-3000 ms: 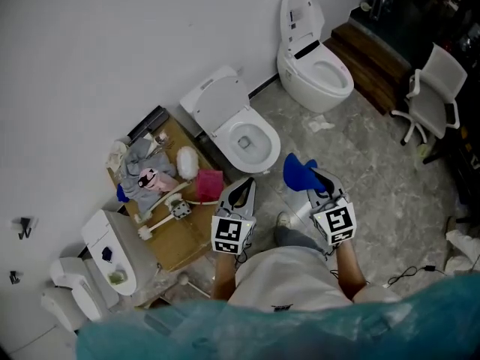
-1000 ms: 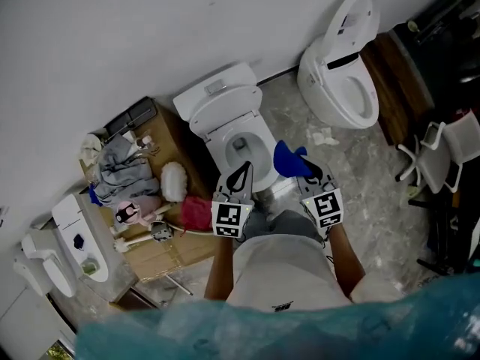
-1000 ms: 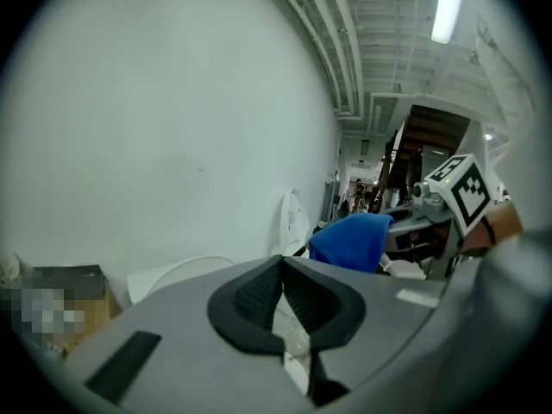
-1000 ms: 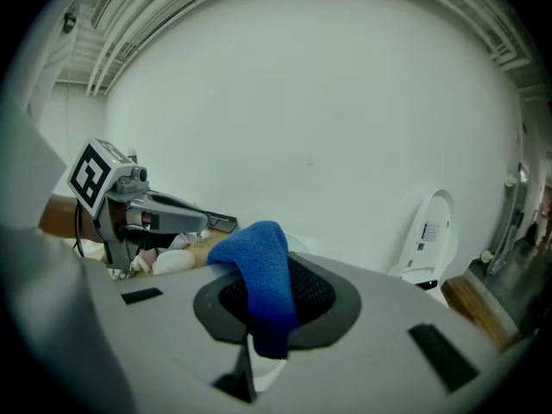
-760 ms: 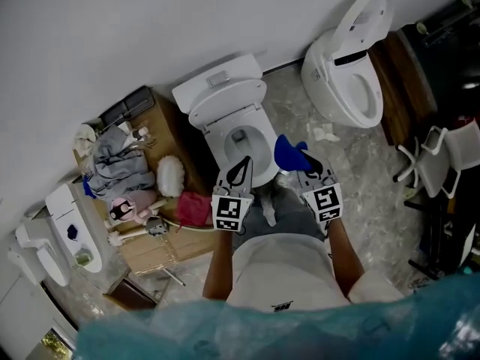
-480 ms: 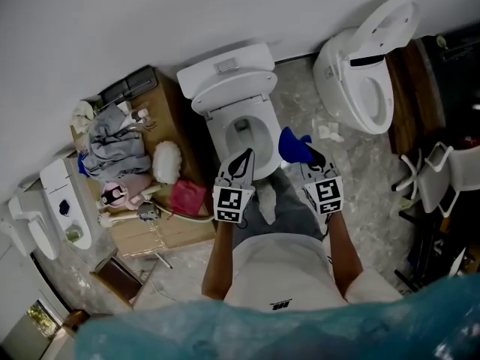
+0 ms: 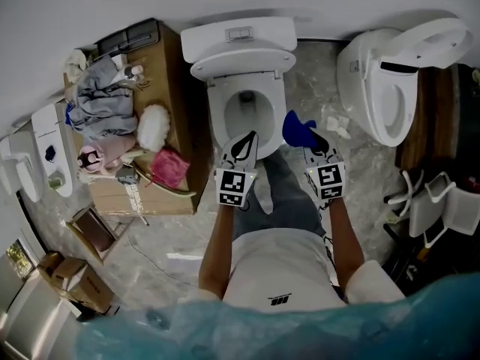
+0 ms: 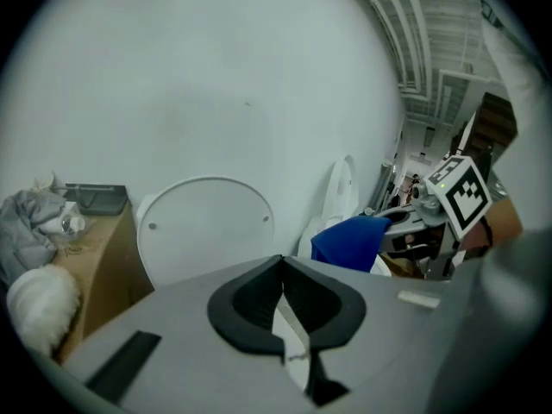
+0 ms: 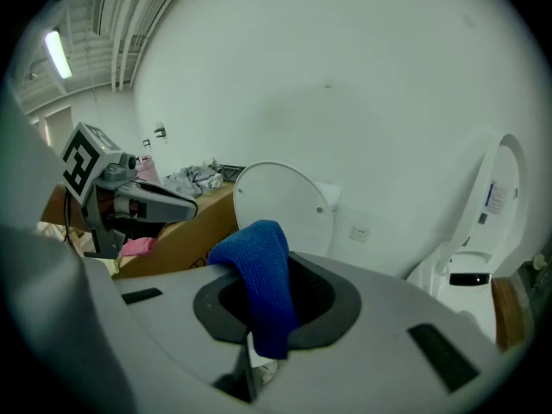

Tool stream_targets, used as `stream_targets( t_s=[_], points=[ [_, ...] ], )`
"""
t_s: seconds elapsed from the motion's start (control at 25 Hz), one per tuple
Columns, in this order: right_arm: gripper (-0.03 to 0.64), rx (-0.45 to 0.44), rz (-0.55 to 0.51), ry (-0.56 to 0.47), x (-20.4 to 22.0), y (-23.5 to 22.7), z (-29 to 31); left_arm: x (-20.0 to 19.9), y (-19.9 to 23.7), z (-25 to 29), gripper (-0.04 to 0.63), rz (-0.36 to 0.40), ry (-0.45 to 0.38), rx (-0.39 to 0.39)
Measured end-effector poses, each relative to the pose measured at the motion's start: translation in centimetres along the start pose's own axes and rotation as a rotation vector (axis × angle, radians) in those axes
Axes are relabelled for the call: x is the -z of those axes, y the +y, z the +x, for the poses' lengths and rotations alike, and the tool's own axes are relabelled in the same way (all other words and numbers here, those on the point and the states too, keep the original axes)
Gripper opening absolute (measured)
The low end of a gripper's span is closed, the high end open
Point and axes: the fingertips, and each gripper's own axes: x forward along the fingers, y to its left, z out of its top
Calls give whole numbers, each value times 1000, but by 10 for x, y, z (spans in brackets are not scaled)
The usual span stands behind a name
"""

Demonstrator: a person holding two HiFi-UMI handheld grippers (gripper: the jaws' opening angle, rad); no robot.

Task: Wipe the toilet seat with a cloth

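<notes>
your right gripper (image 7: 313, 145) pinches the blue cloth (image 7: 297, 127), and the cloth hangs over its jaws. your left gripper (image 7: 244, 142) has its jaws pressed together with nothing in them. the toilet seat (image 7: 215, 118) is just ahead of your left gripper, left of the cloth.

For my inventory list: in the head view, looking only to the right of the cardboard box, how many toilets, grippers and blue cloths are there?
Toilets: 2 (centre toilet, right toilet)
Grippers: 2 (left gripper, right gripper)
Blue cloths: 1 (blue cloth, held in the right gripper)
Total: 5
</notes>
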Motion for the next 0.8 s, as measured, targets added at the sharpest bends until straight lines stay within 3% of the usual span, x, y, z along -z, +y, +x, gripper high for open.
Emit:
stream_targets(
  t_s=[0.8],
  points=[
    [29,-116,-37,174,143,-36,121,108,21,98,11,-120,81,-75]
  ],
)
